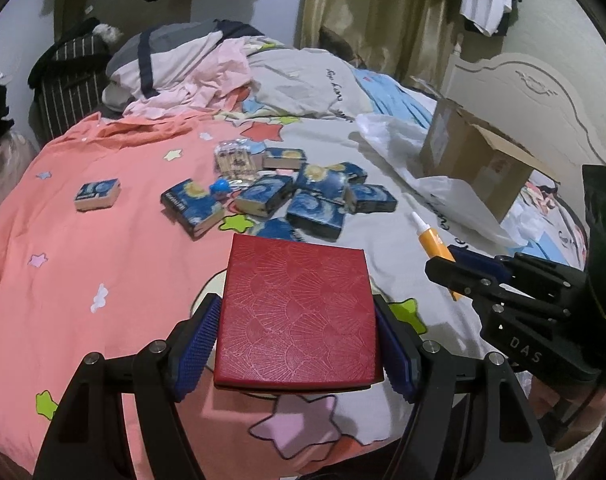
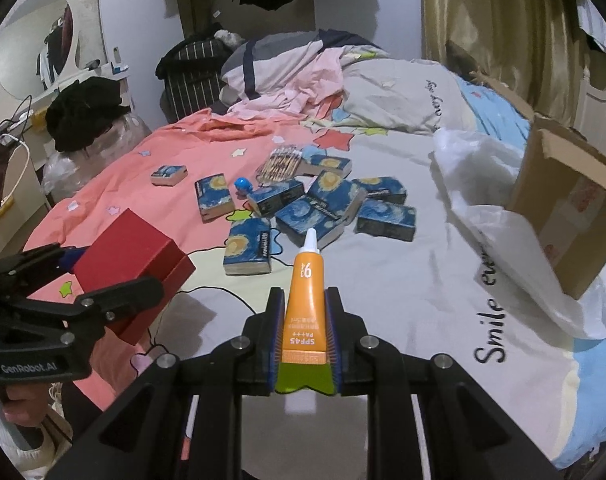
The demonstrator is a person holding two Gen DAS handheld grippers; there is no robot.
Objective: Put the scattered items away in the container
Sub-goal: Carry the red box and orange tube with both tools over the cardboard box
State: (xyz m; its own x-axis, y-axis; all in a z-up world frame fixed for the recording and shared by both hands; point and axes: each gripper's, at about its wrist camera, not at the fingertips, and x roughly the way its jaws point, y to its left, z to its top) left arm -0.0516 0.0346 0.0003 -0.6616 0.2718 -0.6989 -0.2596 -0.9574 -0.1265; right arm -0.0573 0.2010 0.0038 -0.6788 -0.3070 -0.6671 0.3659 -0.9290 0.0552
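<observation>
My left gripper (image 1: 298, 308) is shut on a red patterned box (image 1: 297, 320) and holds it above the bed; in the right wrist view that red box (image 2: 131, 260) hangs at the left. My right gripper (image 2: 305, 294) is shut on an orange sunscreen tube (image 2: 306, 280) whose white cap points forward. The left wrist view shows the same tube (image 1: 433, 242) at the right. An open cardboard box (image 2: 563, 208) (image 1: 475, 164) stands on the bed's right side. Several blue tissue packs (image 2: 323, 208) (image 1: 315, 200) lie scattered mid-bed, with a small blue ball (image 2: 242, 183) and a clear packet of sticks (image 2: 281, 164).
A white plastic bag (image 2: 483, 176) lies crumpled in front of the cardboard box. Piled clothes and bedding (image 1: 183, 72) fill the far end of the bed. One tissue pack (image 1: 97, 196) lies apart on the pink sheet. A headboard (image 1: 543, 92) rises at the right.
</observation>
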